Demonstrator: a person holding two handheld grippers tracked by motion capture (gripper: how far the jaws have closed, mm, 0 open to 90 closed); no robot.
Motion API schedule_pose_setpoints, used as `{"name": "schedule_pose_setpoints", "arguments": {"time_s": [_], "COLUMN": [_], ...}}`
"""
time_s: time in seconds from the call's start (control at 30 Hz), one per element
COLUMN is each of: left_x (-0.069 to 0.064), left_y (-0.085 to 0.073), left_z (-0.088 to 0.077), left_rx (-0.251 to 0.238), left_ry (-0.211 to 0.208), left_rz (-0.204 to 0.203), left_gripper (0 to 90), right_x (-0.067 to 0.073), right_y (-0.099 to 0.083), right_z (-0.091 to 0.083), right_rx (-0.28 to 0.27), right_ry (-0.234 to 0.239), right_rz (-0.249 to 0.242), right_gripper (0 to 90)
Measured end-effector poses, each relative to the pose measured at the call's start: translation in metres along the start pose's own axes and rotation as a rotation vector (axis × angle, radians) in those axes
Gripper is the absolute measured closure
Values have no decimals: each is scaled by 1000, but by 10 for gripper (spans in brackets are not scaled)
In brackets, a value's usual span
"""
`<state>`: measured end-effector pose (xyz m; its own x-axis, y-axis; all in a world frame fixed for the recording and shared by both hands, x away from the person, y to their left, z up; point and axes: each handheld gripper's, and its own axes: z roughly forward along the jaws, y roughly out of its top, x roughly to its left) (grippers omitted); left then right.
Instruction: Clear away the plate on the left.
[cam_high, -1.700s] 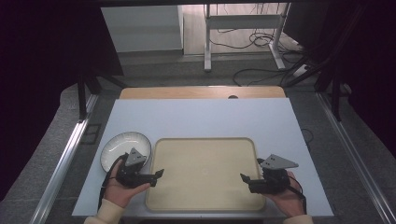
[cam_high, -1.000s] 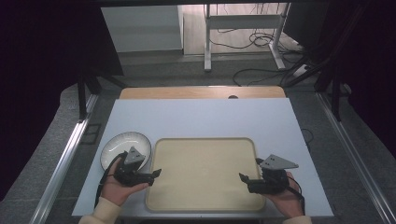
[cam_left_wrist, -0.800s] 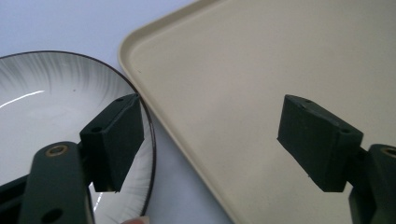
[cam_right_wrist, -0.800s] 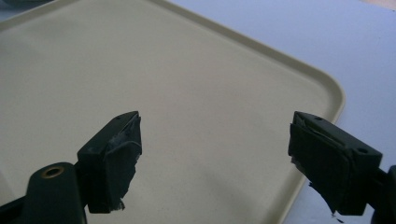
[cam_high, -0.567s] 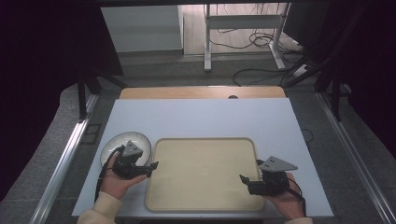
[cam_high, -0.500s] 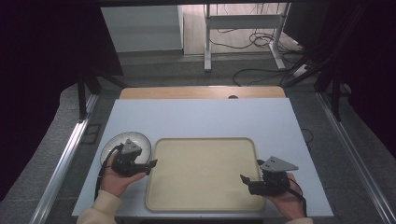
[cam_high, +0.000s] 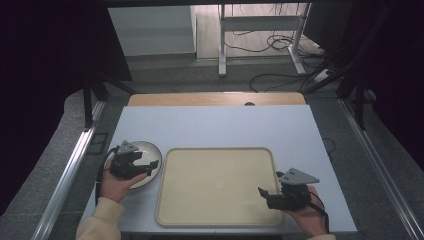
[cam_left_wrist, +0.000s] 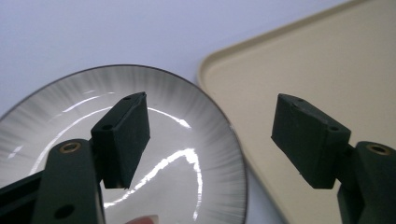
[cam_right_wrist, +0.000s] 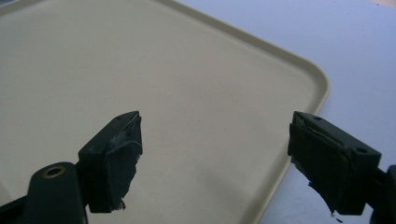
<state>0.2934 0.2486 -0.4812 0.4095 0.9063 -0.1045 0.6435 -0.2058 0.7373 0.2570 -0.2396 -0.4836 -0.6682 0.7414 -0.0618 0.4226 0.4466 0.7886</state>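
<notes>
At the left of the table (cam_high: 220, 125) we see a round plate (cam_high: 150, 150) lying flat on the pale surface, just beside the left rim of the tray (cam_high: 215, 186). In the left gripper view the plate (cam_left_wrist: 56, 121) is glossy, with a thin dark edge, fine grey streaks running inward from the rim and a whiter, shining middle that catches bright reflections; a narrow strip of table separates it from the tray's rounded corner (cam_left_wrist: 327, 56).

The left gripper (cam_high: 150, 165) hangs over the near right part of the plate, held in the person's left hand (cam_high: 116, 184), whose cream sleeve (cam_high: 97, 222) comes in from the near edge. Its jaws stand wide apart with nothing between them; in its own view one pad is over the plate and the other over the tray side.

The tray is a plain beige rectangle with rounded corners and a low raised rim, and it fills the middle of the table's near half.

At the right, the right gripper (cam_high: 264, 194) sits at the tray's near right corner, held in the right hand (cam_high: 306, 216). We see its jaws also spread wide and empty, one over the tray's surface (cam_right_wrist: 163, 84) and the other over the rim and the table beyond.
</notes>
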Motion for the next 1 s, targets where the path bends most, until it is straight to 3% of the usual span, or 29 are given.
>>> {"name": "schedule_pose_setpoints", "arguments": {"time_s": [0.1, 0.23, 0.4, 0.43, 0.6, 0.87, 1.0], "left_x": [9, 17, 32, 39, 55, 77, 91], "left_y": [1, 2, 2, 2, 0, -5, -12], "left_z": [0, 0, -4, -6, -10, -15, -16], "left_rx": [2, 12, -3, 2, 14, 31, 50], "left_ry": [17, 45, 84, 130, 175, 193, 192], "left_rz": [-23, -21, -59, -82, -115, -141, -175], "left_gripper": [280, 283, 293, 302, 304, 299, 310], "right_x": [0, 0, 1, 1, 0, 0, -1], "right_y": [0, 0, 1, 1, 0, 1, 0], "right_z": [0, 2, 2, 1, 1, 0, -1], "right_rx": [-11, -5, -12, -15, -14, -24, -23], "right_ry": [10, 19, 26, 27, 24, 30, 25], "right_rz": [11, 11, 3, 2, 5, 12, 15], "right_gripper": [181, 181, 181, 181, 181, 180, 180]}}
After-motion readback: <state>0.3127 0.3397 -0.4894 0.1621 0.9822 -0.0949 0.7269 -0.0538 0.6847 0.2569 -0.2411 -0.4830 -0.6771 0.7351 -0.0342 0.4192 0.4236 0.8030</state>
